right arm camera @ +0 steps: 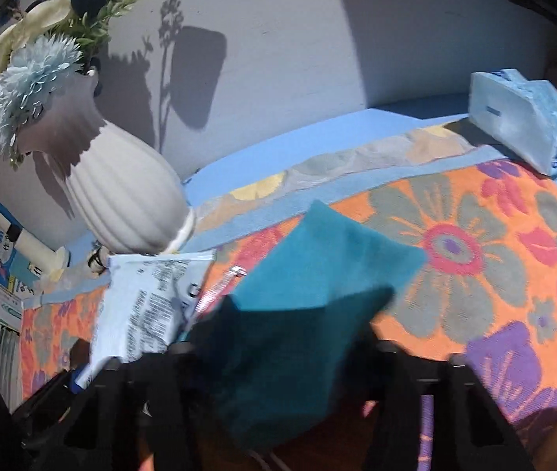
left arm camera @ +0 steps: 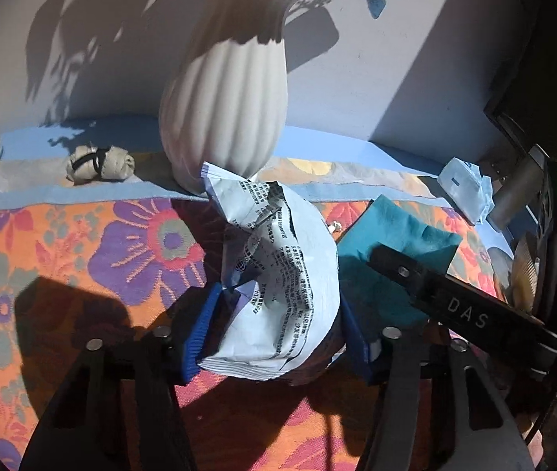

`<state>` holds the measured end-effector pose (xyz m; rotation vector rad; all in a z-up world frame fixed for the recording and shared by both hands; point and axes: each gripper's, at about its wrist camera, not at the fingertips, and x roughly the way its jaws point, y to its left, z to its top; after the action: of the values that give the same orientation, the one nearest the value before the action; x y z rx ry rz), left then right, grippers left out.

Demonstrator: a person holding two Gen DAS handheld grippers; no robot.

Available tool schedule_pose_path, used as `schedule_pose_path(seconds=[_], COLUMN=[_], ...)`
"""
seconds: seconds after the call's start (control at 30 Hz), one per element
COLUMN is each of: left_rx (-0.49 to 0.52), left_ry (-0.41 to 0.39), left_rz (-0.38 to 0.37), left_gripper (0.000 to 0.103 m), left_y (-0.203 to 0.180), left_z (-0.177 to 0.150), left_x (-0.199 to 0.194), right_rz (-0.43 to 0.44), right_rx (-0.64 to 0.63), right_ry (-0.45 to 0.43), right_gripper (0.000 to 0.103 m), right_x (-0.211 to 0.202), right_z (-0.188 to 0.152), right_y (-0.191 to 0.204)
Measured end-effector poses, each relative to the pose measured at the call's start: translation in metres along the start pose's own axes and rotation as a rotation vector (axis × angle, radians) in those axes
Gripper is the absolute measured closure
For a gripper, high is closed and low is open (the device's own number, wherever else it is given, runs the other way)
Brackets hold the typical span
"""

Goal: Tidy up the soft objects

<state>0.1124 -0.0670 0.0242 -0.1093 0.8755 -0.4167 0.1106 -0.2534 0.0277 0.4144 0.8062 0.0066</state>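
A crumpled pale-blue tissue packet (left arm camera: 278, 274) with black print sits between the blue pads (left arm camera: 199, 329) of my left gripper (left arm camera: 278, 333), which is shut on it just above the floral mat (left arm camera: 82, 255). Right of it lies a teal cloth (left arm camera: 392, 231). The black finger of my right gripper (left arm camera: 400, 271) reaches onto that cloth. In the right wrist view the teal cloth (right arm camera: 309, 294) rises from between the dark fingers of my right gripper (right arm camera: 282, 357) and hides their tips. The packet (right arm camera: 141, 306) lies to its left.
A white ribbed vase (left arm camera: 223, 117) with flowers stands close behind the packet. A rolled beige cloth with a black band (left arm camera: 99, 163) lies at the back left. A second tissue pack (right arm camera: 514, 125) sits at the back right by the wall. Black equipment (left arm camera: 553, 235) lines the right edge.
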Motion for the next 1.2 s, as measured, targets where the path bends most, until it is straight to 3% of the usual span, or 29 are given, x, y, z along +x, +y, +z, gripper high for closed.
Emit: schedule_pose_path(seconds=[0.03,0.2,0.53,0.87,0.9,1.0,1.03,1.07,1.1,1.17,1.2], left_rx=[0.002,0.009,-0.025,-0.086,-0.092,-0.122,-0.129,-0.13,-0.128,-0.121,-0.123], left_ry=[-0.006,-0.051,-0.12,-0.188,-0.191,-0.184,-0.182,-0.181,-0.18,-0.172,-0.167], left_rz=[0.002,-0.018,0.008,0.08,0.081,0.071,0.067,0.067,0.069,0.071,0.074], left_gripper=[0.052,0.053,0.053,0.053,0.053,0.053,0.053,0.053,0.053,0.053,0.053], left_y=[-0.001,-0.002,0.0,0.02,0.021,0.024,0.025,0.025,0.025,0.026,0.026], left_z=[-0.001,-0.008,-0.032,-0.054,-0.055,-0.06,-0.063,-0.065,-0.067,-0.071,-0.073], left_x=[-0.001,-0.015,-0.069,-0.134,-0.136,-0.139,-0.138,-0.138,-0.138,-0.133,-0.13], right_rz=[0.0,0.055,0.101,0.292,0.279,0.137,0.042,0.015,0.009,0.08,0.123], right_rx=[-0.001,0.0,-0.069,-0.196,-0.22,-0.294,-0.271,-0.254,-0.217,-0.113,-0.059], right_ry=[0.0,-0.065,-0.078,-0.09,-0.085,-0.002,0.025,0.046,0.088,0.159,0.179], right_gripper=[0.087,0.093,0.094,0.094,0.092,0.067,0.067,0.067,0.067,0.063,0.054], right_x=[-0.002,-0.024,-0.07,-0.15,-0.153,-0.131,-0.114,-0.106,-0.096,-0.086,-0.085], right_z=[-0.002,-0.01,-0.043,-0.06,-0.061,-0.063,-0.063,-0.065,-0.067,-0.075,-0.08], right_y=[-0.002,-0.009,-0.003,0.03,0.035,0.044,0.037,0.03,0.019,-0.003,-0.014])
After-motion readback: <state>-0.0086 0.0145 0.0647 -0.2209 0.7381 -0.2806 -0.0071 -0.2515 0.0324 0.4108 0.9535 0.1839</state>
